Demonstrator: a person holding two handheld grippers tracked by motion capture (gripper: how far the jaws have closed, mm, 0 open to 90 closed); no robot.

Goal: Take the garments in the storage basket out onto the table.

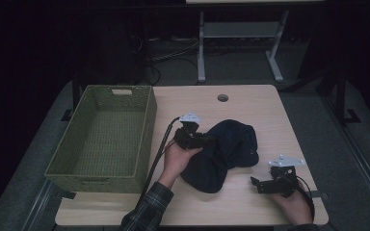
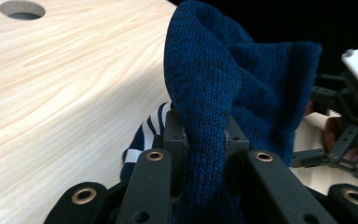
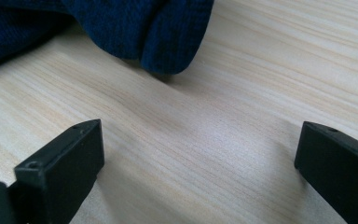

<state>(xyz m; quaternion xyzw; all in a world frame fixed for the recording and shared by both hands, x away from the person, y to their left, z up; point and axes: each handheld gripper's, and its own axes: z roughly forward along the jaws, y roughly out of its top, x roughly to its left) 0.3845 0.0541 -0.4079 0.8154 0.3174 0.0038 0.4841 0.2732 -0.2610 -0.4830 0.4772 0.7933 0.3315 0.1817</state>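
— How far along were we with the sweater (image 1: 224, 154) at that point?

— Barely begun, we'd say. The left claw (image 2: 204, 135) was pinched shut on a fold of the dark blue knit, with the fabric bunched up between its jaws. A bit of blue-and-white striped cloth (image 2: 148, 128) peeked out underneath, though we couldn't tell whether it was part of the same garment.

— And the rest of it?

— It lay crumpled in a heap on the middle of the bench (image 1: 250, 103), just right of the green woven basket (image 1: 147, 139). Nothing was in the basket.

— What about our right claw (image 1: 265, 185)?

— Its jaws stood wide apart and held nothing. It hung low over bare wood near the front right corner, with the sweater's nearest edge (image 3: 168, 42) close ahead of it but not touching.

— So what was left?

— Nearly everything, by our reckoning. One grip was made; the second hold, the lifting or folding, and any move toward the basket were not yet done.
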